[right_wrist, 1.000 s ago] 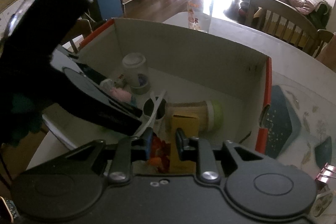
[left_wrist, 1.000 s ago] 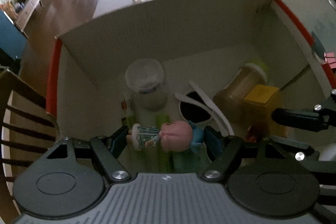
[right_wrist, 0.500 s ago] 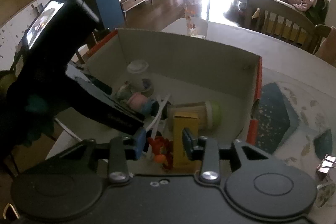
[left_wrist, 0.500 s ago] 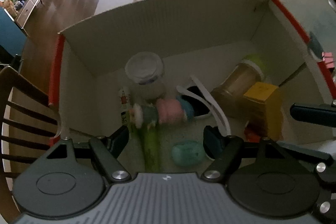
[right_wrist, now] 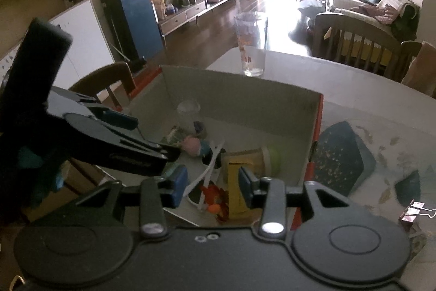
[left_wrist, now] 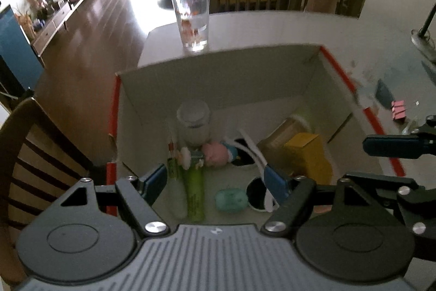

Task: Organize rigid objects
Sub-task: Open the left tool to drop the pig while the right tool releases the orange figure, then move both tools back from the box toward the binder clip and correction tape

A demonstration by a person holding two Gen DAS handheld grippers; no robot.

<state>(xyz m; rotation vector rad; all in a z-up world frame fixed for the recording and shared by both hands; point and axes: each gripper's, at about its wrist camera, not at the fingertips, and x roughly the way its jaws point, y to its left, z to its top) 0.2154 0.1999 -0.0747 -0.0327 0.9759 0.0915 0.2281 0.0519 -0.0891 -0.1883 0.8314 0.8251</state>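
On the table (left_wrist: 354,45), the box (left_wrist: 218,78) holds doll (left_wrist: 215,153), jar (left_wrist: 194,124), yellow carton (left_wrist: 305,154); both tools gape wide, empty.

My left gripper (left_wrist: 216,179) hangs spread and empty over the box (left_wrist: 218,75). The pink doll (left_wrist: 215,153) lies at 12 o'clock from it (against the lidded jar (left_wrist: 194,124)), with the yellow carton (left_wrist: 308,154) at 2 o'clock.

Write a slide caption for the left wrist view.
Open left gripper above a box holding a doll, jar, sunglasses and yellow carton.
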